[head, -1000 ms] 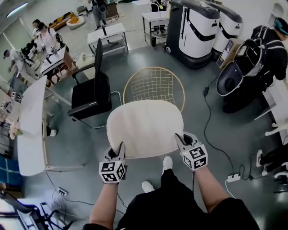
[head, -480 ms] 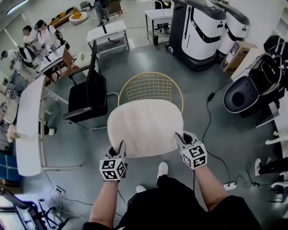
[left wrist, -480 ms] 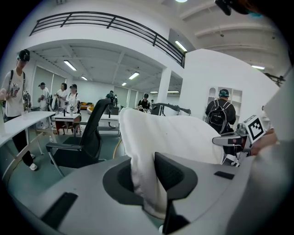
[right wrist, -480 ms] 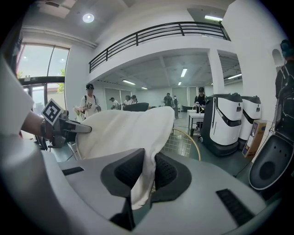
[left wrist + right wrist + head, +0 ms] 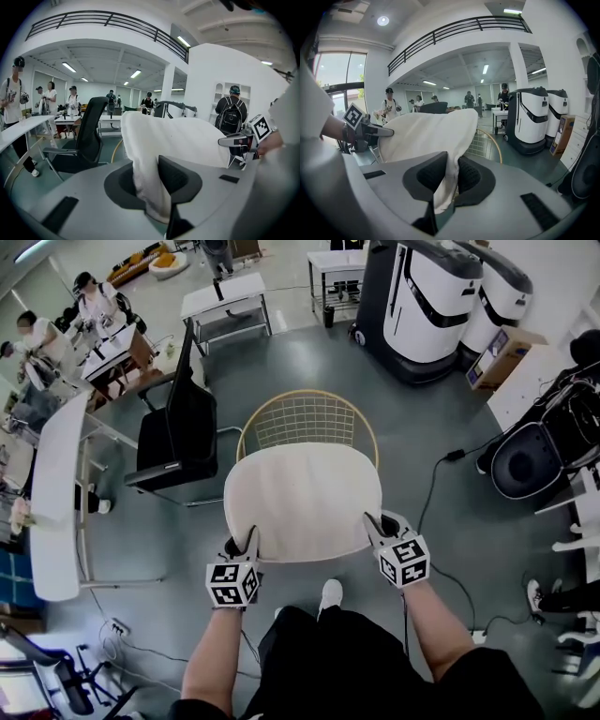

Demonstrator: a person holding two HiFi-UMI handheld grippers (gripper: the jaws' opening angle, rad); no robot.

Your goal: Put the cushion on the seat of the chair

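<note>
A cream cushion [image 5: 302, 502] hangs flat between both grippers, over the front part of a gold wire chair [image 5: 314, 418] whose mesh back shows beyond it. My left gripper [image 5: 251, 542] pinches the cushion's near left edge; in the left gripper view the cloth [image 5: 173, 136] is squeezed between its pads [image 5: 150, 187], and those jaws are opening slightly. On the near right edge, my right gripper [image 5: 372, 526] is shut on the fabric [image 5: 426, 131], with the cloth folded between its pads [image 5: 449, 176]. The chair's seat is hidden under the cushion; its rim [image 5: 487, 140] shows past the cloth.
A black office chair [image 5: 178, 437] stands just left of the wire chair. A long white table [image 5: 52, 493] lies further left, with people working behind it. Tall white-and-black machines [image 5: 422, 306] stand at the back right. A cable [image 5: 431, 493] runs across the floor on the right.
Both grippers and the cushion have moved forward over the wire chair, which now sits closer and more covered. The person has stepped forward. Both grips look the same.
</note>
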